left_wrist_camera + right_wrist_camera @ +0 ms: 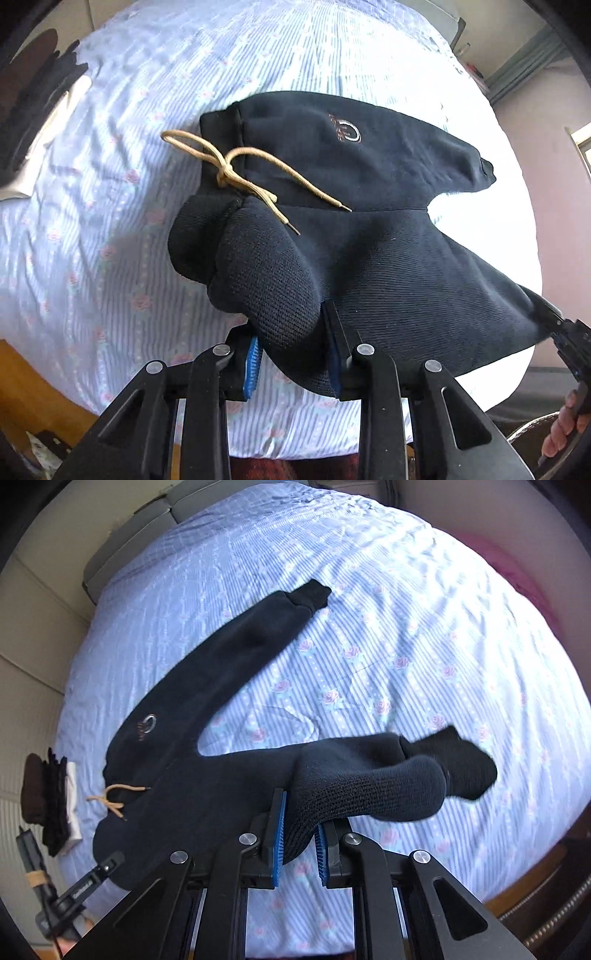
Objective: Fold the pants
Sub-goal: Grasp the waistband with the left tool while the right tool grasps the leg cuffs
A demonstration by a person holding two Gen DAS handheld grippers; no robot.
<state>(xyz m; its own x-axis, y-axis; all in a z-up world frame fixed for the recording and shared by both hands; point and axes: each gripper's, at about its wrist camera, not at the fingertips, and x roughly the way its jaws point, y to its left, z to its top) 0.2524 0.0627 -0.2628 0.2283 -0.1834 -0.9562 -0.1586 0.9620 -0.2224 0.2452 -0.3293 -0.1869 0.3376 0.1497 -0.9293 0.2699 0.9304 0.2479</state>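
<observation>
Overhead, two fisheye cameras look steeply down at dark navy pants [207, 701] spread on a bed sheet [388, 635] striped pale blue with small pink roses.

From the left wrist view, the waist end fills the picture. A tan drawstring [236, 173] is tied in a bow at the waistband, and a small round logo [347, 133] sits on the hip. The left gripper [291, 354] has its jaws drawn nearly together on a bunched fold of the waistband corner, blue pads pressing the knit from both sides. At the right edge, the other gripper pinches the far side of the fabric, with a hand [565, 424] behind it. Only this view shows a dark garment [33, 110] at the upper left of the bed.

From the right wrist view, the full length of the pants shows. The two legs spread in a V: one runs up and away to a ribbed cuff [314, 594] near the middle of the bed, the other runs to the right, ending in a cuff [458, 764]. The waist lies toward the lower left. The right gripper [299, 838] has its jaws narrowly set, clamping a fold of that nearer leg, which is raised off the sheet. Only this view shows a stack of folded clothes [51, 797] at the left edge of the bed.
</observation>
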